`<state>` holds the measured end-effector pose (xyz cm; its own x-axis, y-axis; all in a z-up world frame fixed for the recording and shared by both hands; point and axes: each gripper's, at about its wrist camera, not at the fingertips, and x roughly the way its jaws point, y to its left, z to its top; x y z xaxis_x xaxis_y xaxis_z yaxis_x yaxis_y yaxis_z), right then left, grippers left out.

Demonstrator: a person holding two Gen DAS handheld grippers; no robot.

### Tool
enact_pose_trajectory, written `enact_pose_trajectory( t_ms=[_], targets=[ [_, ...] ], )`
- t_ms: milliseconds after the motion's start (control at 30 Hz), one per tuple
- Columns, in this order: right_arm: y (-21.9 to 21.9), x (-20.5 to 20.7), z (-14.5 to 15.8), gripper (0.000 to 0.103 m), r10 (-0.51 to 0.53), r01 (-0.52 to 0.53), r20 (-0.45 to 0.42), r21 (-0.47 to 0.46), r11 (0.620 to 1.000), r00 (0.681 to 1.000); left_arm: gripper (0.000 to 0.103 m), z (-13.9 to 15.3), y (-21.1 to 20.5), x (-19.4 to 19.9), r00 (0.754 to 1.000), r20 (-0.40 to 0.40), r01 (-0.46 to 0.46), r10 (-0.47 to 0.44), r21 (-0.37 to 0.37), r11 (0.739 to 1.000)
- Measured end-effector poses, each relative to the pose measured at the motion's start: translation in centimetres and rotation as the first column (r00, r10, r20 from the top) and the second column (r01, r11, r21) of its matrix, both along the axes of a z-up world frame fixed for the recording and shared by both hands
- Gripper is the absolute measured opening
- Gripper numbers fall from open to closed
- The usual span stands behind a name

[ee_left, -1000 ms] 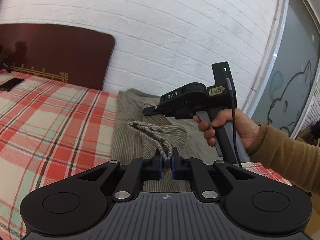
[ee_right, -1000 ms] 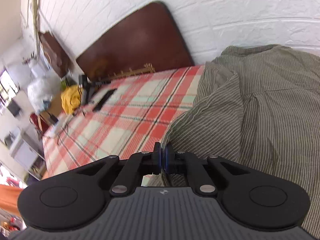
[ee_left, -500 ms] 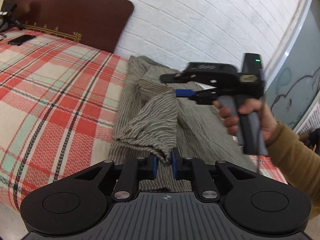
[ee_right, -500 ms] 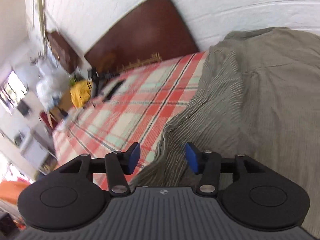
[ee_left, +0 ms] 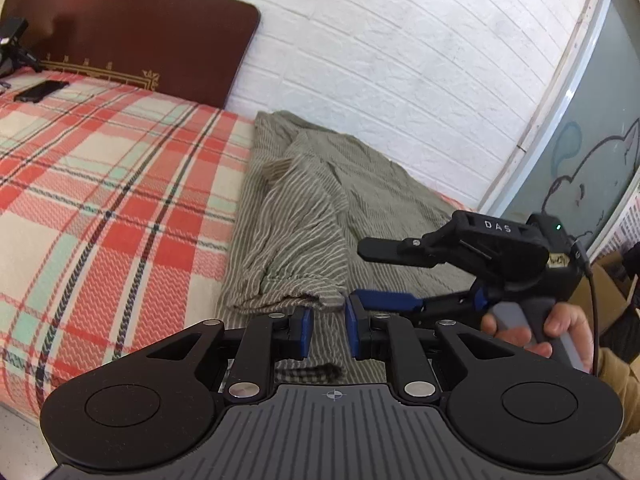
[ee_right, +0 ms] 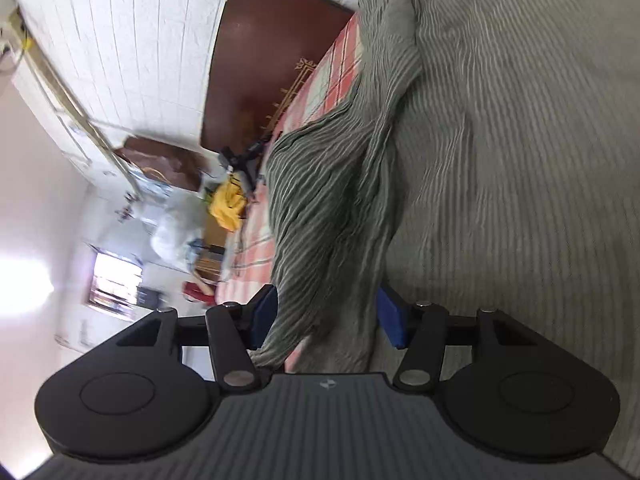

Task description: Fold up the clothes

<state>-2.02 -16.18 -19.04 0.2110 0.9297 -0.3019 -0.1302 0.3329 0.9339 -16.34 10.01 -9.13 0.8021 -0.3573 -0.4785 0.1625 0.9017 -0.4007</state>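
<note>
Garment: a grey-green striped, crinkled cotton garment (ee_left: 320,216) is lying along the wall side of the bed, one folded sleeve (ee_left: 292,276) lying on top of its body and ending at a cuff near the bed's front edge.
Bed: a red, cream and mint plaid bedspread (ee_left: 100,208) is covering the bed, with a dark brown wooden headboard (ee_left: 132,40) standing against the white brick wall (ee_left: 380,60).
Left claw (ee_left: 326,330): its jaws are opening; the blue pads (ee_left: 307,330) are standing apart on either side of the sleeve's cuff, not pressing it, as far as the left wrist view shows.
Right claw (ee_right: 326,314): it is rolled onto its side, spread wide, with the sleeve fabric passing loosely between its pads; the pads are not squeezing the cloth. In the left wrist view it (ee_left: 368,272) is hovering just beside the left claw, over the garment.
Hand (ee_left: 536,328): a person's hand in a mustard sleeve is gripping the right claw's grey handle.
Small item: a flat black phone-like object (ee_left: 40,91) is lying on the bedspread near the headboard.
</note>
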Motion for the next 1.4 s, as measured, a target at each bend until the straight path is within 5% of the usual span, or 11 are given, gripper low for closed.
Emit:
enact_pose_trajectory(
  t_ms=[300, 633, 667, 733, 767, 933, 1100, 1233, 1400],
  targets=[
    [3.6, 0.8, -0.7, 0.059, 0.038, -0.037, -0.017, 0.069, 0.997, 0.999, 0.035, 0.9, 0.5, -0.2, 0.999, 0.032, -0.009, 0.009, -0.005, 1.000],
    [6.7, 1.8, -1.2, 0.053, 0.028, -0.028, -0.041, -0.019, 0.999, 0.999, 0.039, 0.2, 1.7, 0.3, 1.000, 0.003, -0.022, 0.022, 0.011, 1.000],
    [7.0, 1.8, -1.1, 0.048, 0.034, -0.035, -0.031, -0.030, 0.999, 0.999, 0.040, 0.3, 1.9, 0.2, 1.000, 0.005, -0.019, 0.019, 0.018, 1.000],
    [7.7, 1.8, -0.9, 0.009, 0.048, -0.048, -0.004, -0.059, 0.997, 0.999, 0.048, 0.7, 2.6, -0.1, 1.000, 0.016, -0.021, 0.021, 0.023, 1.000],
    [7.9, 1.8, -0.5, 0.004, 0.048, -0.047, 0.016, -0.072, 0.996, 0.999, 0.057, 1.0, 3.1, -0.2, 0.999, 0.023, -0.028, 0.028, 0.023, 0.999],
    [5.0, 1.1, 3.6, 0.004, 0.042, -0.039, 0.150, -0.020, 0.999, 0.988, 0.072, 2.2, 6.3, 0.8, 0.996, 0.036, -0.078, 0.079, -0.028, 0.997],
    [0.9, -0.5, 6.3, 0.004, 0.025, -0.021, 0.224, -0.019, 1.000, 0.974, 0.073, 1.3, 7.3, 3.4, 1.000, -0.018, -0.024, 0.023, -0.080, 0.996],
    [-0.9, -1.0, 5.0, 0.004, -0.008, 0.017, 0.184, -0.049, 0.999, 0.983, 0.078, -0.1, 6.4, 5.0, 0.997, -0.043, 0.054, -0.059, -0.123, 0.991],
    [-1.2, -0.9, 2.9, 0.004, -0.035, 0.042, 0.123, -0.060, 0.997, 0.992, 0.078, -1.0, 4.7, 7.0, 0.987, -0.068, 0.137, -0.143, -0.078, 0.987]
  ],
)
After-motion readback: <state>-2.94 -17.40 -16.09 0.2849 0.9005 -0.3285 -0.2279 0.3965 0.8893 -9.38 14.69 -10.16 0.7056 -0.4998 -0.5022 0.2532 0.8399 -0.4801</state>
